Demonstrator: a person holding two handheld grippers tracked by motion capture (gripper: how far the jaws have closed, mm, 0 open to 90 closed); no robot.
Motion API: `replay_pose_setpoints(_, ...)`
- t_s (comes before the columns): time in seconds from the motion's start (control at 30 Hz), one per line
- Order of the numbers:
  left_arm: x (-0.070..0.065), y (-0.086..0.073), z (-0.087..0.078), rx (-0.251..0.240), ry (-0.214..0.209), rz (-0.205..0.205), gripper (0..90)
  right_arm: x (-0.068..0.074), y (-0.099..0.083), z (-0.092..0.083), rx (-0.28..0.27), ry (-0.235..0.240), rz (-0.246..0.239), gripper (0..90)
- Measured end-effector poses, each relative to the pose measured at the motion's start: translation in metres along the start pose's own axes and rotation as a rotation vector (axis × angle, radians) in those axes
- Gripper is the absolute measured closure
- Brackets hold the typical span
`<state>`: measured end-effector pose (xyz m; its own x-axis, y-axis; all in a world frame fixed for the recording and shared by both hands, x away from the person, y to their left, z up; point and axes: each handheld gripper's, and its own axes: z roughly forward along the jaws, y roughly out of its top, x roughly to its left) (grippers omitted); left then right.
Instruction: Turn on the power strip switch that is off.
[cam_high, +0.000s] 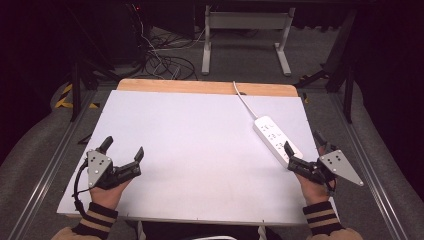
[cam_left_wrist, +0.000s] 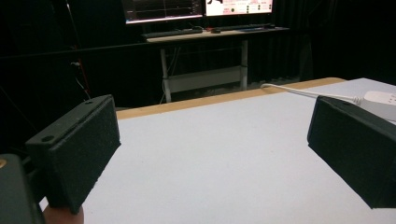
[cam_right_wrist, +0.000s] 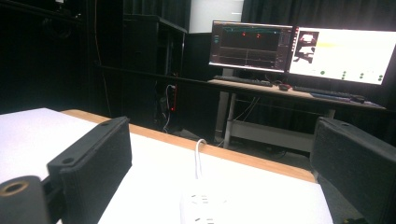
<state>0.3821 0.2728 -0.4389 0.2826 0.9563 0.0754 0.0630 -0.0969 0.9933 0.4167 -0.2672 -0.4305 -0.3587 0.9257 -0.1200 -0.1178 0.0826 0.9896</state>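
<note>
A white power strip (cam_high: 274, 138) lies on the right side of the white table (cam_high: 200, 145), its white cable (cam_high: 245, 100) running off over the far edge. My right gripper (cam_high: 304, 142) is open at the strip's near end, with its jaws spread on either side of that end. In the right gripper view the strip (cam_right_wrist: 203, 207) lies low between the two black jaws, nothing pinched. My left gripper (cam_high: 123, 145) rests open near the table's front left corner, empty. The left gripper view shows the strip (cam_left_wrist: 380, 100) far off beyond one jaw.
A wooden strip (cam_high: 207, 87) edges the table's far side. Beyond it stand a white-legged desk (cam_high: 245, 35) with monitors (cam_right_wrist: 299, 46) and a keyboard, plus tangled cables (cam_high: 160, 60) on the floor. Metal rails run along both table sides.
</note>
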Motion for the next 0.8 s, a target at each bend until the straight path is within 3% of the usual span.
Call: replay_pose_setpoints(0.8,-0.0009,0.0001,0.0021,-0.001,-0.002,-0.005,3.0,-0.0014,-0.0024,-0.0007,0.009,0.018,0.026,7.7)
